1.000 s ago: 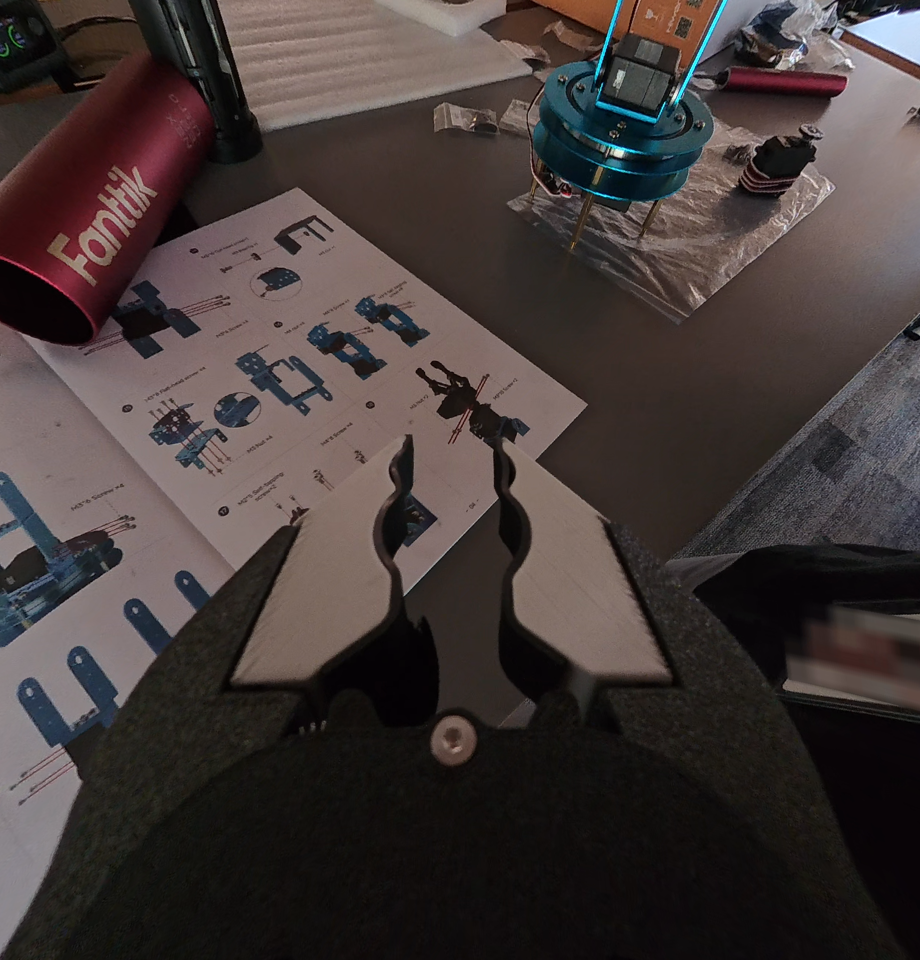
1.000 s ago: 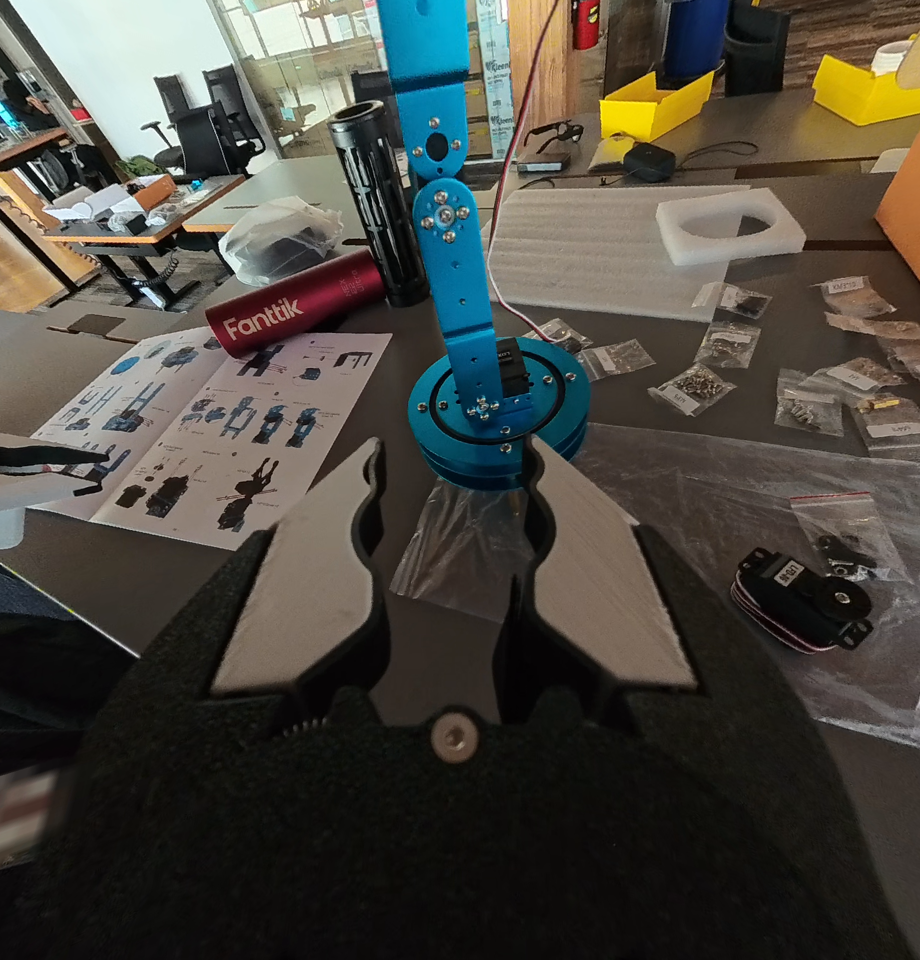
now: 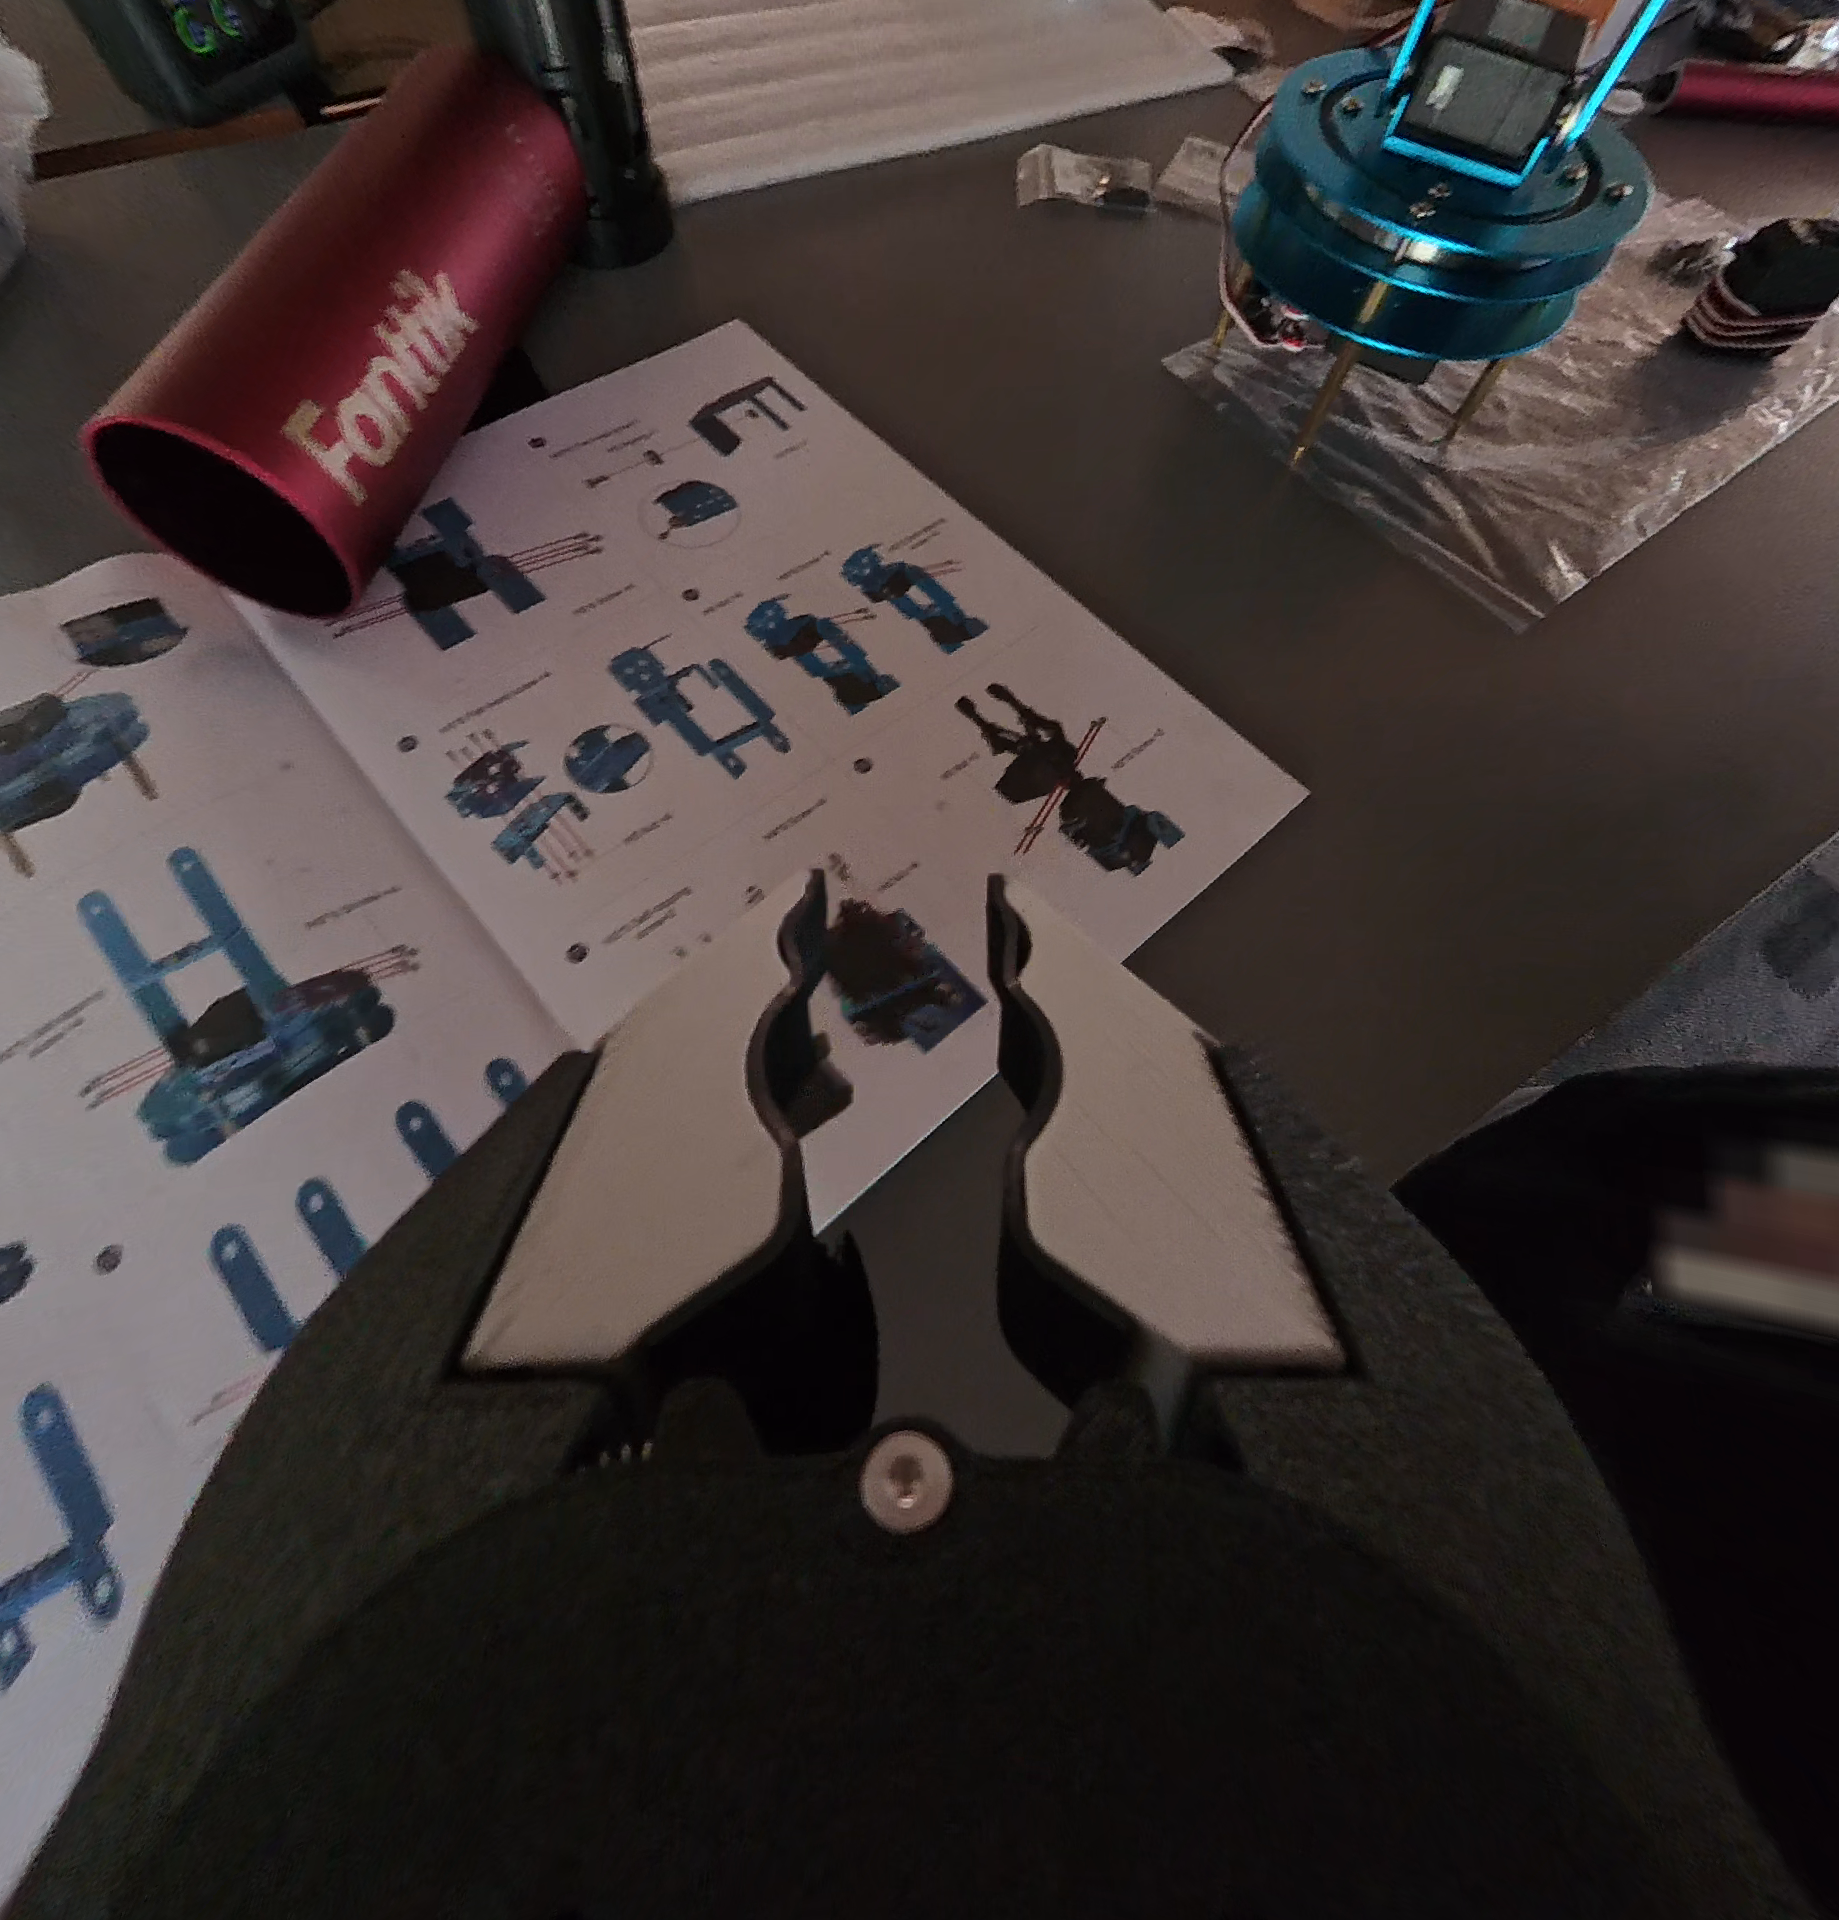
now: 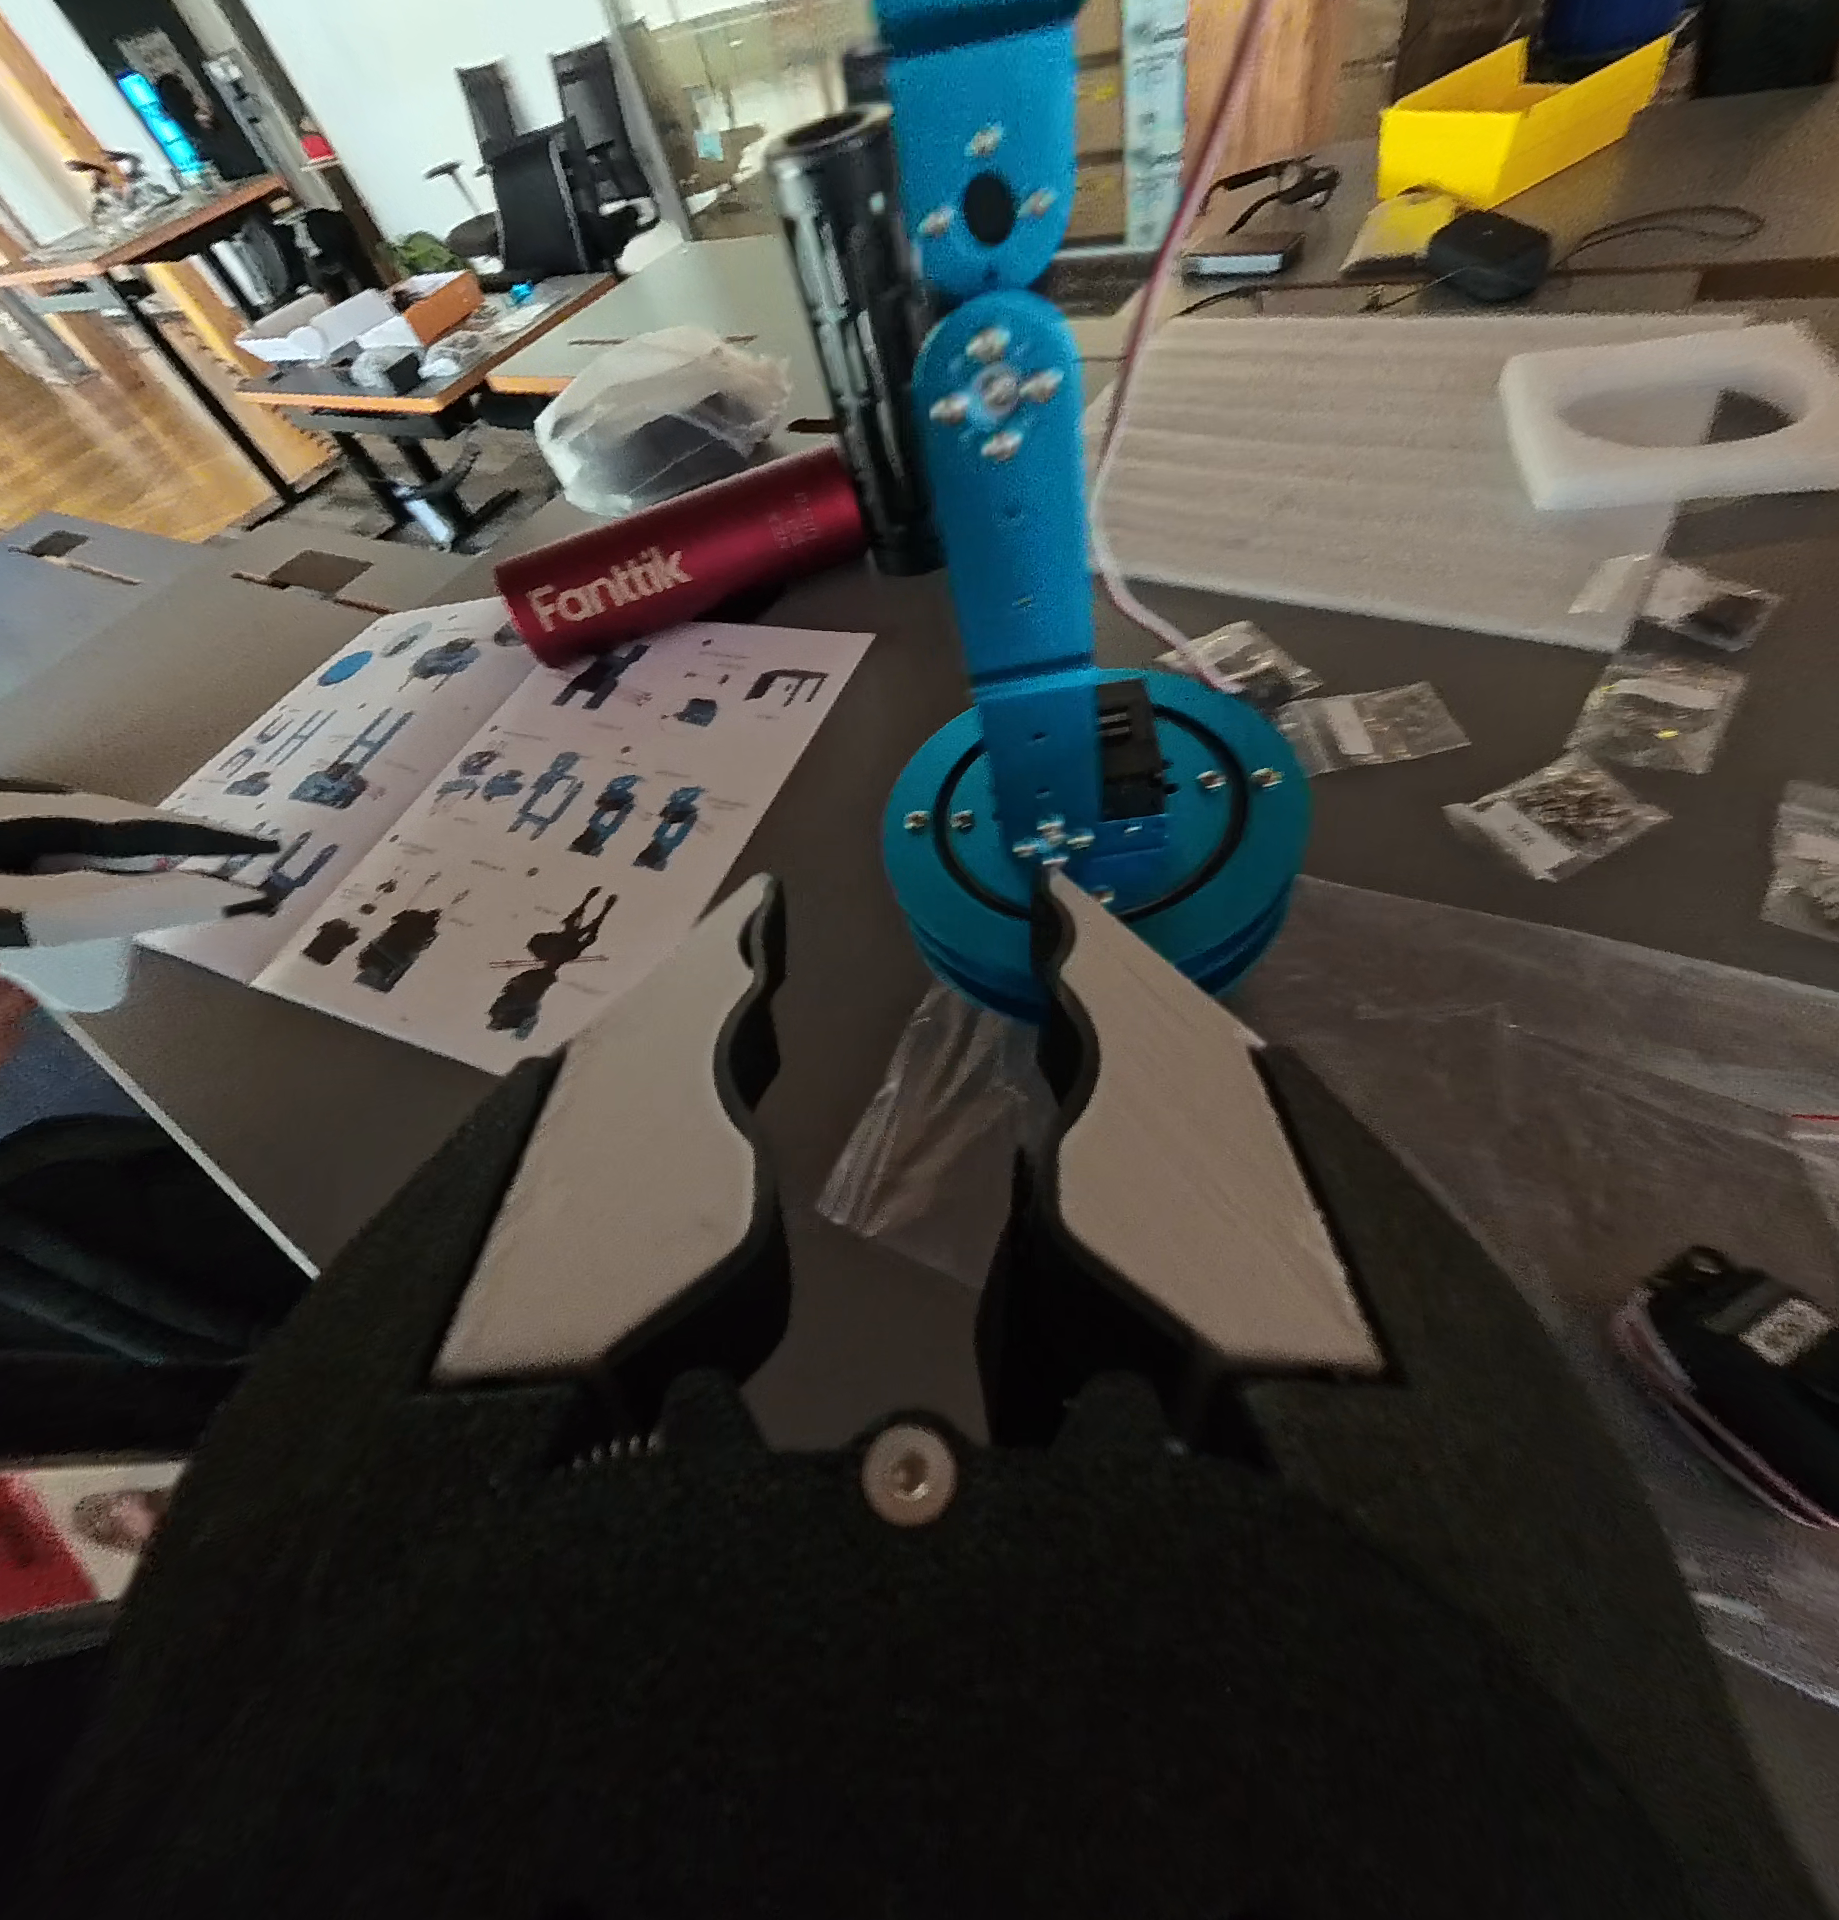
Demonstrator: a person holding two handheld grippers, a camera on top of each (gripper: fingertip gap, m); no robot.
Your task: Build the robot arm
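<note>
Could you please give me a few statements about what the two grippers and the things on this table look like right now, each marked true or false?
1. The left gripper is open, with only the instruction booklet showing between its fingers. True.
2. The red tube stands upright on the table. False: it lies on its side, its open end over the booklet's top edge.
3. The right gripper is shut on the blue round base. False: it is open and holds nothing.
4. The blue arm rises upright from the blue round base. True.
5. The black servo lies on the booklet. False: it lies on clear plastic sheet.
</note>
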